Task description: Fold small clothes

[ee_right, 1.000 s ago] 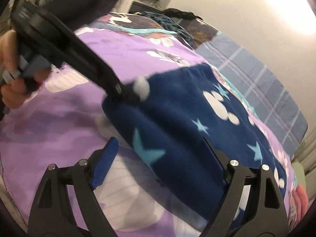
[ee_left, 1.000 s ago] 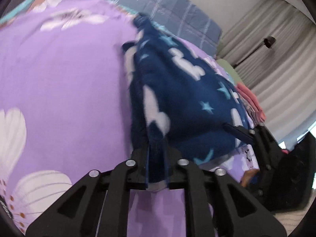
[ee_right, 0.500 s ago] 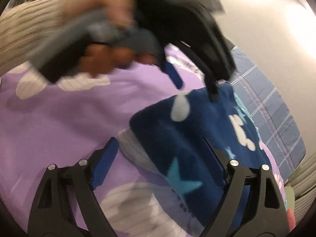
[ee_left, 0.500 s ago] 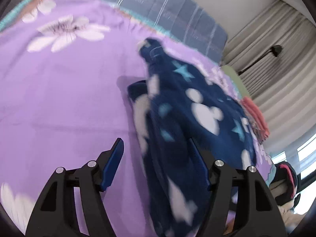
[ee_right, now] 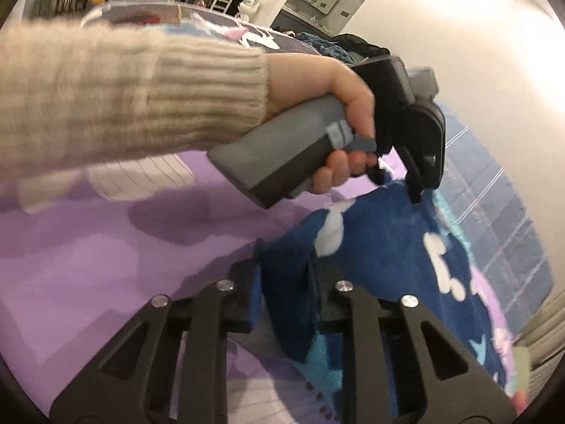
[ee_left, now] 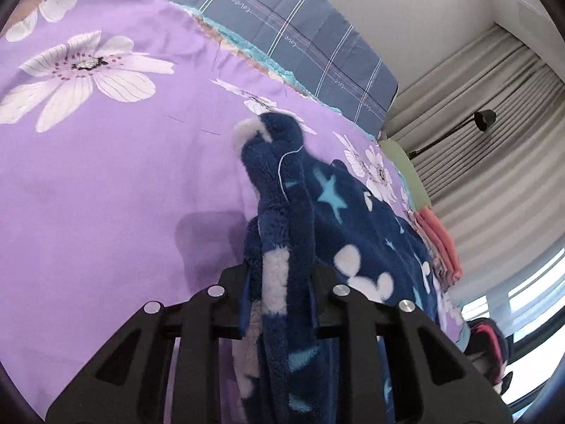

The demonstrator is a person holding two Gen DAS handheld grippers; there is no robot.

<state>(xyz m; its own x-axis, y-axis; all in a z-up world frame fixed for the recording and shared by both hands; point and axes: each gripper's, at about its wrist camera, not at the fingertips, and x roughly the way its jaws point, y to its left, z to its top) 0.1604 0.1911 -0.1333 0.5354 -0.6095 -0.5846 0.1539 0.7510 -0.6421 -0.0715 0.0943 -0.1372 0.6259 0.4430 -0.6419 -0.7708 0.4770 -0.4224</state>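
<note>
- Since the earlier frames both grippers have gone from spread to clamping: half a second ago each straddled the fleece with its pads apart, now fabric is squeezed in both.
- Left gripper (ee_left: 279, 300): jaws closing, pinching a bunched vertical ridge of the navy fleece garment (ee_left: 353, 226); pads press the fabric on both sides.
- Right gripper (ee_right: 286, 296): jaws closing on a near corner fold of the same garment (ee_right: 381, 247), fabric pressed between the pads.
- Garment, navy with white mouse-head shapes and light blue stars, lies on the purple floral bedspread (ee_left: 106, 183), partly lifted at the pinched edges.
- Left hand (ee_right: 339, 120) in a ribbed beige sleeve (ee_right: 123, 95) grips the grey handle, seen from the right wrist view.
- Checked blue pillow (ee_left: 300, 35) sits beyond the bedspread; folded pink clothes (ee_left: 441, 240) lie at the right edge.
</note>
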